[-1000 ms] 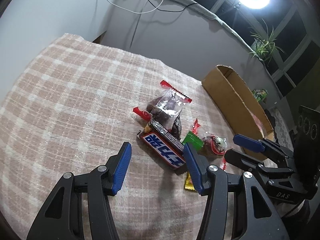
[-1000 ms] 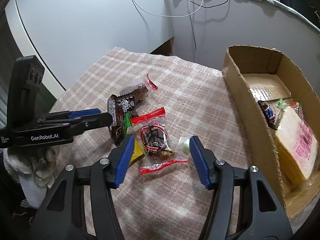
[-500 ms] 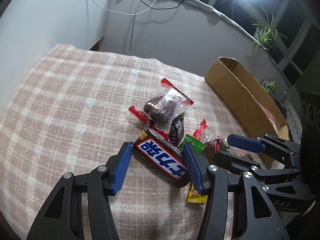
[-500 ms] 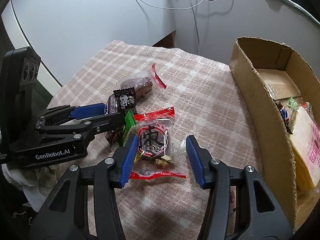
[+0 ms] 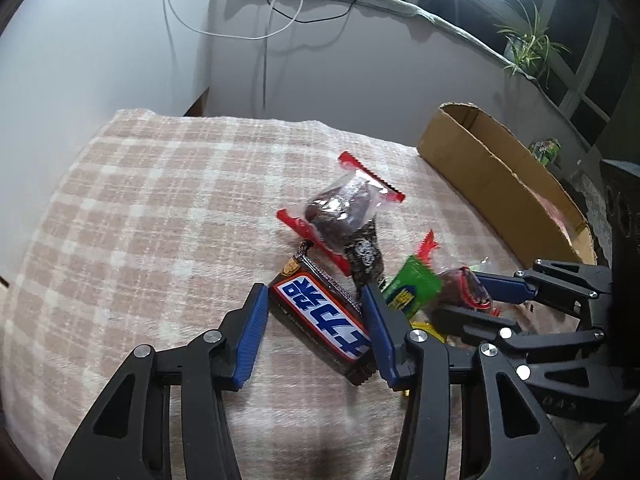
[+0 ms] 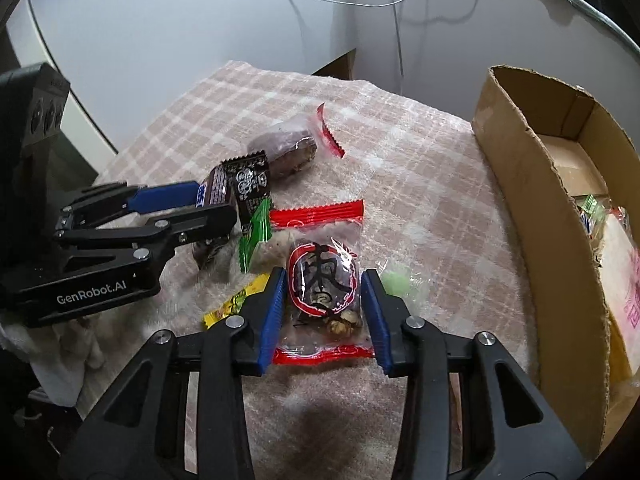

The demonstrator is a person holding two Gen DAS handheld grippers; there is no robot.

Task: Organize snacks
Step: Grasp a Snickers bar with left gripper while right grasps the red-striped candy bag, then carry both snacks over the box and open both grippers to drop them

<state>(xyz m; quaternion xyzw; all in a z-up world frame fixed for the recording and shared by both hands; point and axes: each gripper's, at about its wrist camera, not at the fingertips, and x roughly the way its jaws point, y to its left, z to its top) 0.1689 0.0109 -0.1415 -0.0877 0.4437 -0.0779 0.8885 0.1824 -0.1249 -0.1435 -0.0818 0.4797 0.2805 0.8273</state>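
Observation:
A pile of snacks lies on the checked cloth (image 5: 152,208). My left gripper (image 5: 314,332) is open with its jaws on either side of a brown chocolate bar with a blue label (image 5: 324,320). My right gripper (image 6: 323,312) is open with its jaws around a clear red-edged packet with a red ring print (image 6: 322,280). Near them lie a clear packet with a dark cake (image 5: 344,208), a small black packet (image 6: 250,184), a green packet (image 5: 412,288) and a yellow sweet (image 6: 234,302). The cardboard box (image 6: 548,240) stands at the right and holds several snacks.
A pale green sweet (image 6: 394,282) lies just right of my right gripper. A wall with hanging cables (image 5: 264,32) rises behind the table. A plant (image 5: 528,46) stands on the ledge at the far right. A white cloth (image 6: 52,360) hangs at the table's left edge.
Both grippers moved forward and down to the pile. The left now straddles the chocolate bar, the right straddles the red-ring packet. The right jaws have narrowed a little.

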